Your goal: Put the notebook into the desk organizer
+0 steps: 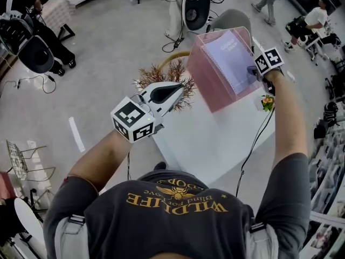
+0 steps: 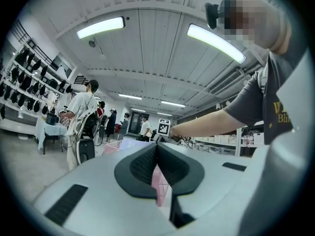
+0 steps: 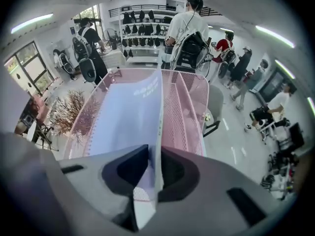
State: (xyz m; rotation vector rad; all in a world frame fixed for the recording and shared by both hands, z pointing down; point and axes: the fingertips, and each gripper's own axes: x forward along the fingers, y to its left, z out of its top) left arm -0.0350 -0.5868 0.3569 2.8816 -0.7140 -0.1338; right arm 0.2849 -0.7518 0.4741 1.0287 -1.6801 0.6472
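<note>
In the head view, a person stands at a white table [image 1: 215, 144] with a pink mesh organizer [image 1: 207, 85] at its far end. The notebook [image 1: 234, 58] is inside it, and the right gripper [image 1: 257, 72] is at the notebook's near edge. The left gripper [image 1: 181, 87] hangs over the table's left edge, near a dried plant [image 1: 161, 74]. In the left gripper view, the left gripper [image 2: 157, 145] has its jaws pressed together with nothing between them. In the right gripper view, the right gripper [image 3: 153, 154] pinches the near edge of the notebook [image 3: 128, 117], which sits in the widest compartment of the organizer [image 3: 182, 117], against a mesh divider.
</note>
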